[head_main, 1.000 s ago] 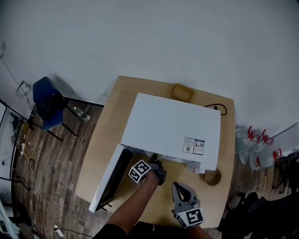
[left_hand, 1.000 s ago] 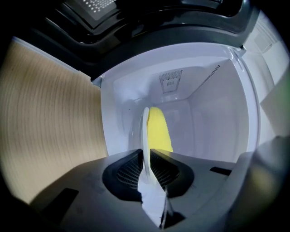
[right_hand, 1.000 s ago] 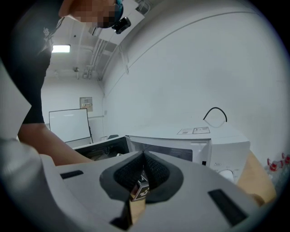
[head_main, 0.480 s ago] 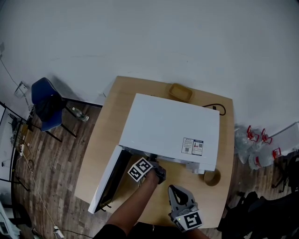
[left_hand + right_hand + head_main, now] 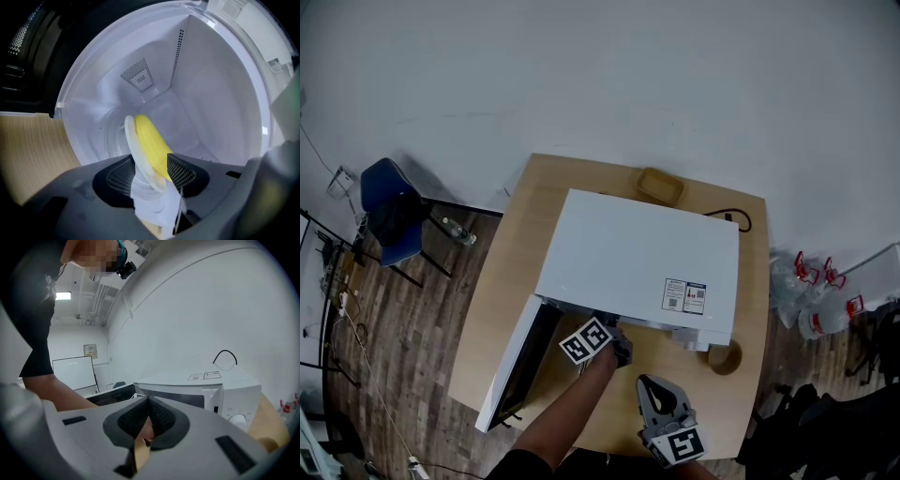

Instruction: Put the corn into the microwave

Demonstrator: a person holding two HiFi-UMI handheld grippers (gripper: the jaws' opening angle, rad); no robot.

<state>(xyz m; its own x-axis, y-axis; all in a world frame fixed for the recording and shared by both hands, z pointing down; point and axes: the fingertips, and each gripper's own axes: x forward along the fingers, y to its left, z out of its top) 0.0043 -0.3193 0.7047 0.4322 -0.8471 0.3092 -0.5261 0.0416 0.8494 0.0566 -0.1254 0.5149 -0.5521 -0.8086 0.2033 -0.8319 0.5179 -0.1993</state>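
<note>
Left gripper (image 5: pixel 150 172) reaches into the open microwave. Its jaws have just been opening and now stand apart, with the yellow, oval cob of corn (image 5: pixel 152 143) upright and tilted between them. A thin white round disc (image 5: pixel 133 145) lies flat against the corn's left side. The corn's lower right edge overlaps the right mesh pad (image 5: pixel 183 171), but I cannot tell whether either pad presses on it. Whether the corn rests on the oven floor is hidden by the gripper's own body.

Around the corn is the pale, bare interior of the white box-shaped microwave (image 5: pixel 637 253), with vent holes in its back and side walls. In the head view only the marker cube and rear of the left gripper show, at the oven's front opening. The dark-windowed door (image 5: pixel 520 361) is swung wide open to the left.

Right gripper (image 5: pixel 656 386) hangs in front of the microwave, apart from it and to the right of the left forearm. Its jaws are closed together with nothing gripped.

The microwave stands on a light wooden table (image 5: pixel 516 281). A small brown round cup (image 5: pixel 727 356) sits just beside the oven's front right corner. Behind the oven are a tan rectangular dish (image 5: pixel 664 185) and a looped black cable (image 5: pixel 739 220). A blue chair (image 5: pixel 392 206) stands on the floor, well to the left.
</note>
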